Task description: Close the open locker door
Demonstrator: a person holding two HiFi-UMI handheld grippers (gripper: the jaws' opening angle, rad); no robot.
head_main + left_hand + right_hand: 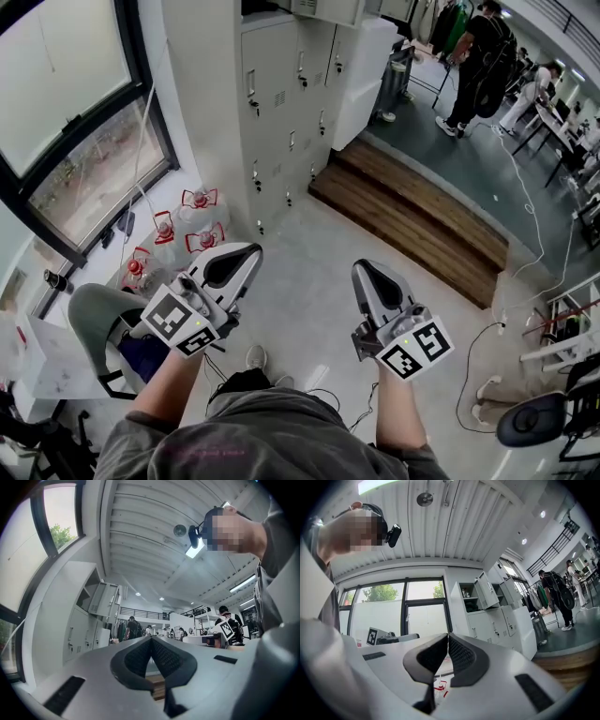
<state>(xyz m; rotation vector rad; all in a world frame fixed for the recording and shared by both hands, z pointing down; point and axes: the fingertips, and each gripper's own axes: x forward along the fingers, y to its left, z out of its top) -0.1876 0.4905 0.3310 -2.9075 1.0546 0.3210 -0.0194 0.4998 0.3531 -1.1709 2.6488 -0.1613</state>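
Locker door (486,591): right gripper view, open on the upper row, well beyond the jaws.
Right gripper (447,639): jaws closed together, empty.
Left gripper (151,641): left gripper view, jaw tips touching, nothing held.
Lockers (281,103): head view, beyond both grippers, well apart from them.

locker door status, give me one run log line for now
locker door: open, untouched | left gripper: shut, empty | right gripper: shut, empty | both short of lockers

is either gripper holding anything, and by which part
Nothing is held. The left gripper and the right gripper both have their jaws together, with nothing between them.
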